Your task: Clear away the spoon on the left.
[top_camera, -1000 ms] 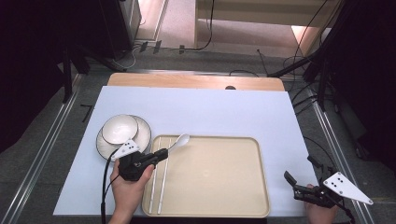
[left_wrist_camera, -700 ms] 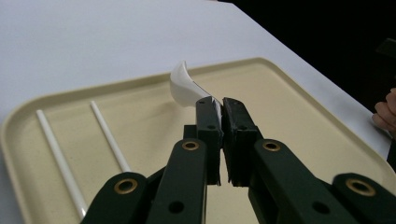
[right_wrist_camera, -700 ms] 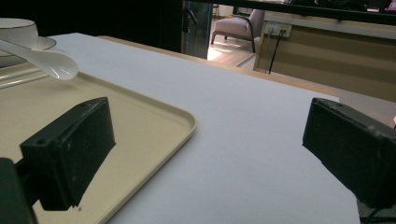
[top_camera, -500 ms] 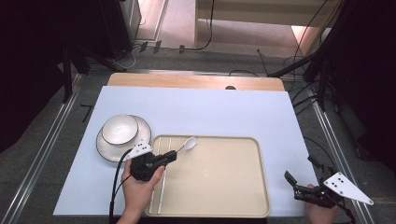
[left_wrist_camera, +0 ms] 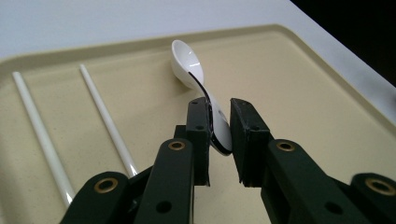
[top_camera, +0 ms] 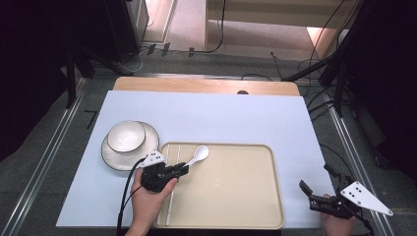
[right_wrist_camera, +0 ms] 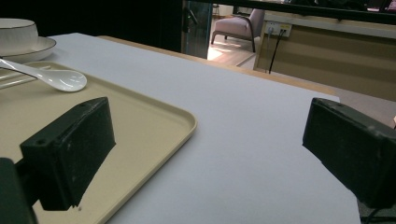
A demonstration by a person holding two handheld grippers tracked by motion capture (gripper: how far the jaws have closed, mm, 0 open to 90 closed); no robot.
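Note:
A white ceramic spoon point(top_camera: 199, 154) lies on the beige tray point(top_camera: 236, 196) near its far left corner, bowl end pointing away from my left gripper point(top_camera: 184, 169). In the left gripper view the spoon's handle point(left_wrist_camera: 219, 130) sits between the jaws of my left gripper point(left_wrist_camera: 218, 105). The jaws have just been opening: one pad still touches the handle, while a gap shows at the other. My right gripper point(top_camera: 315, 178) rests wide open off the tray's right edge, and nothing is between the jaws of that right gripper point(right_wrist_camera: 208, 126).
Two white chopsticks point(top_camera: 172, 187) lie side by side along the tray's left edge, just left of the spoon point(left_wrist_camera: 187, 63). A white bowl point(top_camera: 126, 136) stands on a plate point(top_camera: 110, 157) left of the tray. The white mat ends at a wooden strip point(top_camera: 206, 86).
My left gripper has carried the spoon a little to the right and lower onto the tray, and its jaws have parted slightly. The right gripper has stayed still.

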